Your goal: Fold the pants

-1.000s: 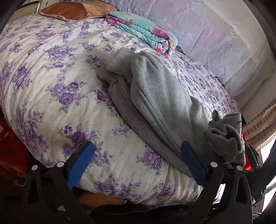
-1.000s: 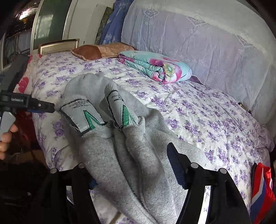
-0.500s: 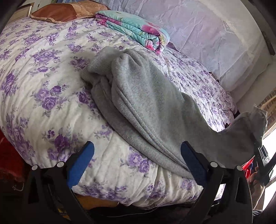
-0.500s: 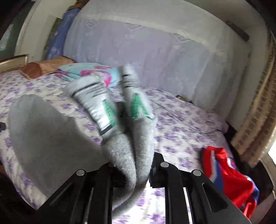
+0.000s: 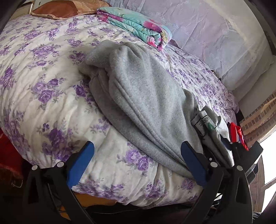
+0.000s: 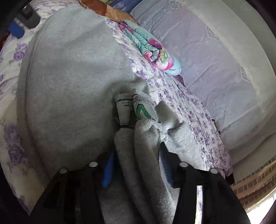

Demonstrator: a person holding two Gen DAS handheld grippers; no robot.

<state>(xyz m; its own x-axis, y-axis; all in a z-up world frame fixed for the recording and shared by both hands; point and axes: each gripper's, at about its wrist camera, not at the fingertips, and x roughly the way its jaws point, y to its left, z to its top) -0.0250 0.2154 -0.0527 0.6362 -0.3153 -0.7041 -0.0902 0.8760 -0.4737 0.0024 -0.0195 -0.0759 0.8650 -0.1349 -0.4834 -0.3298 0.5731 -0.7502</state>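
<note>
Grey fleece pants (image 5: 143,96) lie lengthwise on the flowered bedspread (image 5: 43,72), waistband toward the far pillows. My left gripper (image 5: 138,160) is open and empty at the bed's near edge, its right finger beside the pants' lower hem. My right gripper (image 6: 136,163) holds the two leg ends (image 6: 136,137) between its fingers, with white care labels (image 6: 139,106) showing; the leg ends rest down on the pants (image 6: 69,77). The right gripper also shows in the left wrist view (image 5: 238,146), at the right edge of the pants.
A folded turquoise floral blanket (image 5: 138,27) and a brown pillow (image 5: 60,8) lie at the bed's far end. A lilac lace cover (image 6: 215,72) drapes the headboard side. A red garment (image 5: 238,134) and a brick wall (image 5: 258,117) are at right.
My right gripper has carried the leg ends from up in the air down onto the pants on the bed. My left gripper has stayed open at the bed's edge.
</note>
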